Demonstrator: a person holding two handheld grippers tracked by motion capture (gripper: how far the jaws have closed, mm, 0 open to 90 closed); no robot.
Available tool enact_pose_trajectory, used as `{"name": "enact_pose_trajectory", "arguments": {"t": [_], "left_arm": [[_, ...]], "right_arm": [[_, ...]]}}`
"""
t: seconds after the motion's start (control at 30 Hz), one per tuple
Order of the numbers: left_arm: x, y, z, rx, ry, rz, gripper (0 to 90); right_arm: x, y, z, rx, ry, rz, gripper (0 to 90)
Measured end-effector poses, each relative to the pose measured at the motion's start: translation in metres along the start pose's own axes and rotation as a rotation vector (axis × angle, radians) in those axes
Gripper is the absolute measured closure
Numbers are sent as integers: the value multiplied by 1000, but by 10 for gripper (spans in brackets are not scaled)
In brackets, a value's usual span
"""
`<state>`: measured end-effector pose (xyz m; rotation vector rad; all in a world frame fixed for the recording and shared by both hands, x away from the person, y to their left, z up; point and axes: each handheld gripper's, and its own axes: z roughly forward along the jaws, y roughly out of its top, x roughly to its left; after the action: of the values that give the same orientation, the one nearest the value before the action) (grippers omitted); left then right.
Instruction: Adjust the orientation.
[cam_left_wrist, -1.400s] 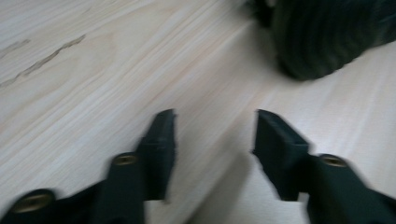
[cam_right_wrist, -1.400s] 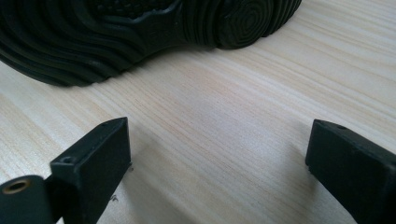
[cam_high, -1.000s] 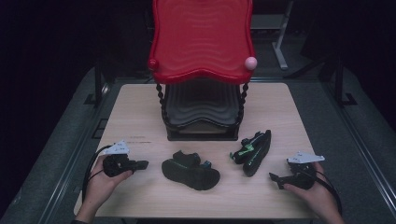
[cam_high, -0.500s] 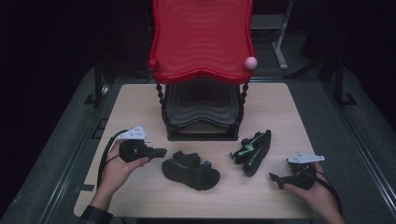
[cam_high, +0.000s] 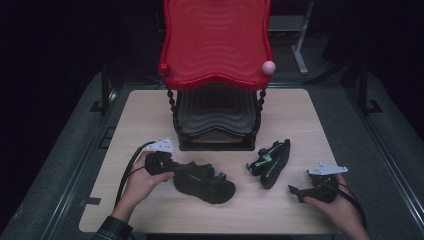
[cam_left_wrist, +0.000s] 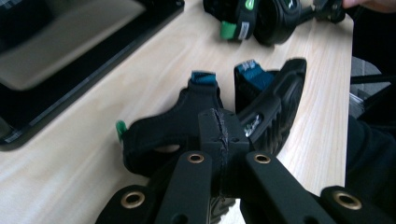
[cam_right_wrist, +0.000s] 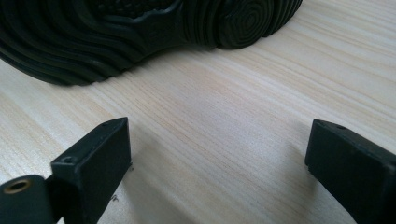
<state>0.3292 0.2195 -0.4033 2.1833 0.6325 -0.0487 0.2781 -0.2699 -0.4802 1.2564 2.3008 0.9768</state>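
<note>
A black sandal (cam_high: 207, 182) with teal tabs lies flat on the wooden table (cam_high: 150, 115), left of centre. My left gripper (cam_high: 176, 171) is shut, and its tips rest against the sandal's near end. In the left gripper view the jaws (cam_left_wrist: 219, 133) meet pad to pad right in front of the sandal's straps (cam_left_wrist: 173, 126). A second black sandal (cam_high: 272, 160) with green tabs lies on its side to the right. My right gripper (cam_high: 295, 192) stands open just short of it. Its jaws (cam_right_wrist: 219, 154) are wide apart over bare wood, and the ribbed sole (cam_right_wrist: 116, 32) is ahead.
A tiered stand sits at the back centre of the table, with a wavy red top tray (cam_high: 215, 45) and black trays (cam_high: 215, 115) below. A pink ball (cam_high: 268, 67) is at its right corner. The second sandal (cam_left_wrist: 261, 18) shows far off in the left gripper view.
My left gripper has travelled right and slightly away from the person, from the table's left side up to the flat sandal's end. The right gripper and both sandals have stayed put.
</note>
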Motion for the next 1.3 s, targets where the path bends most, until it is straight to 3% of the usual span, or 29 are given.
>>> {"name": "enact_pose_trajectory", "arguments": {"t": [0.43,0.77,0.97,1.3], "left_arm": [[-6,-9,-8,-7,-28,-8,900],[-20,-23,-20,-2,-39,6,900],[-26,-33,-24,-14,-63,-6,900],[-41,-56,-29,13,-78,19,900]], "right_arm": [[0,0,0,-1,0,0,63],[-1,0,0,-1,-2,3,63],[-1,0,-1,-1,-2,4,64],[-1,0,0,-1,-4,4,63]]}}
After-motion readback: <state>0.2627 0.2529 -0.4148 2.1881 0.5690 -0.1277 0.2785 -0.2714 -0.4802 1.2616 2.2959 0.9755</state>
